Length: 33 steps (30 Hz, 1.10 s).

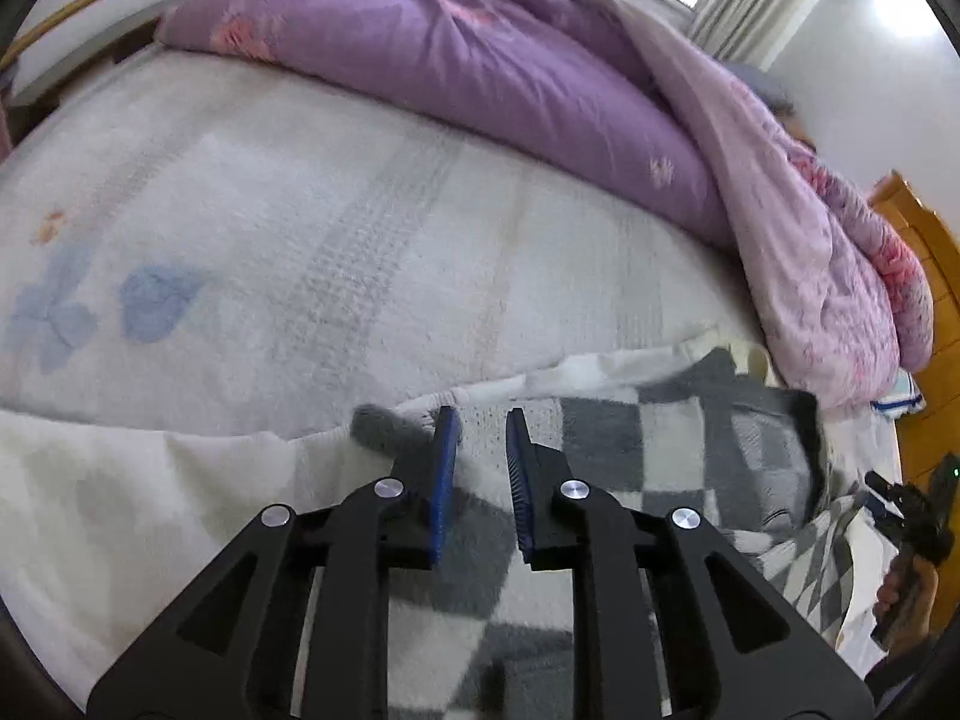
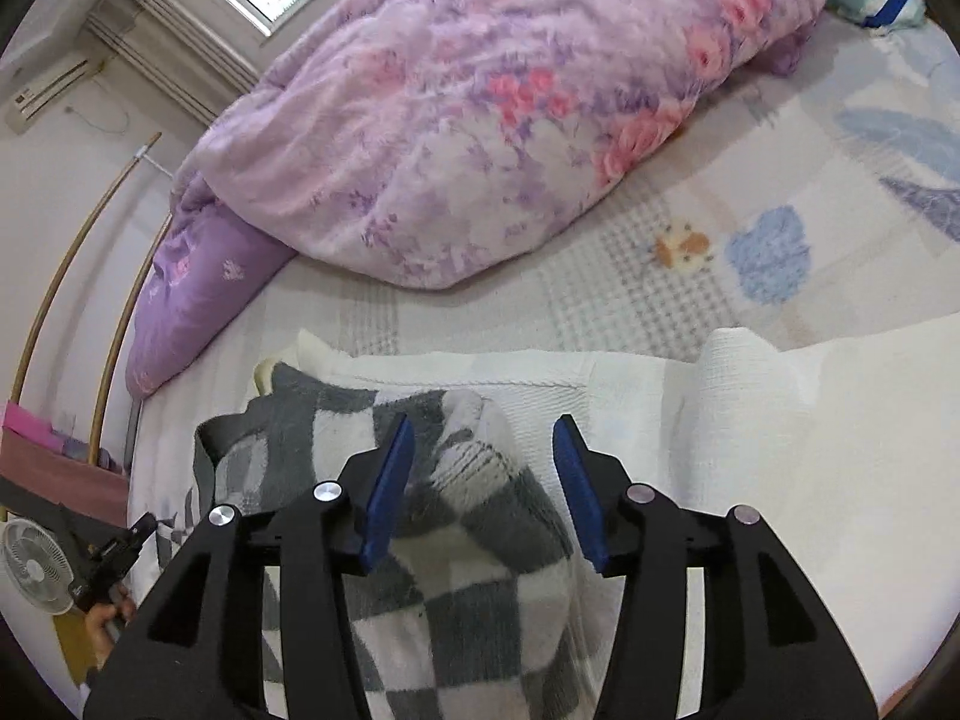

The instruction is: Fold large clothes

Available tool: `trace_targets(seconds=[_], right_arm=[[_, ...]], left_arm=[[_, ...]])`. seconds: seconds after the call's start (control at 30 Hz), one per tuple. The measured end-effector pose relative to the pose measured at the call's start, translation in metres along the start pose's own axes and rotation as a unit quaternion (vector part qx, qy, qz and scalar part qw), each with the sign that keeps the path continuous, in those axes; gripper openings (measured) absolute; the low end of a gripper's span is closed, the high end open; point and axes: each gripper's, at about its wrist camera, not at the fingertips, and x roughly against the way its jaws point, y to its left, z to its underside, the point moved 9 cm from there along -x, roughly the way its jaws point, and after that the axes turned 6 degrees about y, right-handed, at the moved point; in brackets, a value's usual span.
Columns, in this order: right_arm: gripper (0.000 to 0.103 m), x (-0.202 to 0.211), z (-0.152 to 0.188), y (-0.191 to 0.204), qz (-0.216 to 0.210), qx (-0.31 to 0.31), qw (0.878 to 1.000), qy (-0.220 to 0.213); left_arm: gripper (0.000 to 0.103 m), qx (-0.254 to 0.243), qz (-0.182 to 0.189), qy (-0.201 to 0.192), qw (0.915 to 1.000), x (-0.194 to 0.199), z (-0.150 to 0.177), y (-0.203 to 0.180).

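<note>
Left gripper (image 1: 483, 420) of matte black angular plastic, two triangular cut-out arms, four round silver pivot screws, ribbed blue pads (image 1: 444, 480) lining the fingers, right gripper (image 2: 483, 429) of the same black build, smooth blue pads (image 2: 387, 492), silver screw heads just behind the pads

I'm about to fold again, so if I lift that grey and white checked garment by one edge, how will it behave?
The checked garment will probably flop and drape, since it already lies in soft humps and creases on the bed. Its fuzzy knit looks thick, so it is likely bulky yet not slippery against the blue pads. A single edge hold would likely let the rest sag and drag.
</note>
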Motion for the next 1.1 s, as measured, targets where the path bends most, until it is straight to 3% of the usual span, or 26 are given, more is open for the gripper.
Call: trace_targets(seconds=[0.1, 0.17, 0.2, 0.23, 0.37, 0.4, 0.5, 0.73, 0.83, 0.97, 1.1], right_arm=[[0.049, -0.009, 0.001, -0.004, 0.026, 0.001, 1.0, 0.014], [0.05, -0.015, 0.002, -0.001, 0.009, -0.001, 1.0, 0.028], [0.05, -0.016, 0.003, -0.001, 0.014, 0.001, 0.999, 0.03], [0.05, -0.016, 0.003, 0.0, 0.015, 0.005, 0.999, 0.03], [0.05, -0.023, 0.008, 0.004, 0.021, 0.012, 0.999, 0.045], [0.05, -0.024, 0.009, 0.006, 0.024, 0.015, 0.998, 0.048], [0.05, -0.025, 0.01, 0.007, 0.023, 0.019, 0.998, 0.051], [0.05, -0.031, 0.012, 0.003, 0.025, 0.005, 0.998, 0.057], [0.023, -0.025, 0.014, 0.009, 0.035, 0.026, 0.998, 0.041], [0.018, -0.007, 0.021, 0.024, 0.059, 0.074, 0.995, 0.011], [0.016, 0.021, 0.03, 0.037, 0.054, 0.091, 0.994, -0.02]], left_arm=[[0.02, -0.008, -0.033, -0.023, 0.9992, 0.004, -0.006, 0.009], [0.044, -0.018, -0.044, -0.03, 0.9984, 0.007, -0.009, 0.013], [0.051, -0.022, -0.054, -0.022, 0.9981, 0.005, -0.009, 0.018], [0.051, -0.025, -0.056, -0.008, 0.9981, 0.0, -0.007, 0.02], [0.048, -0.022, -0.063, 0.019, 0.9976, -0.016, 0.002, 0.025], [0.038, -0.02, -0.056, 0.027, 0.9979, -0.02, 0.004, 0.025], [0.027, -0.028, -0.054, 0.025, 0.9978, -0.022, 0.009, 0.024], [0.018, -0.045, -0.07, 0.021, 0.9963, -0.018, 0.011, 0.019], [0.015, -0.053, -0.077, 0.006, 0.9957, -0.011, 0.01, 0.016], [0.014, -0.07, -0.075, -0.027, 0.9943, 0.014, 0.01, 0.005], [0.013, -0.075, -0.036, -0.049, 0.9953, 0.053, 0.019, -0.008]])
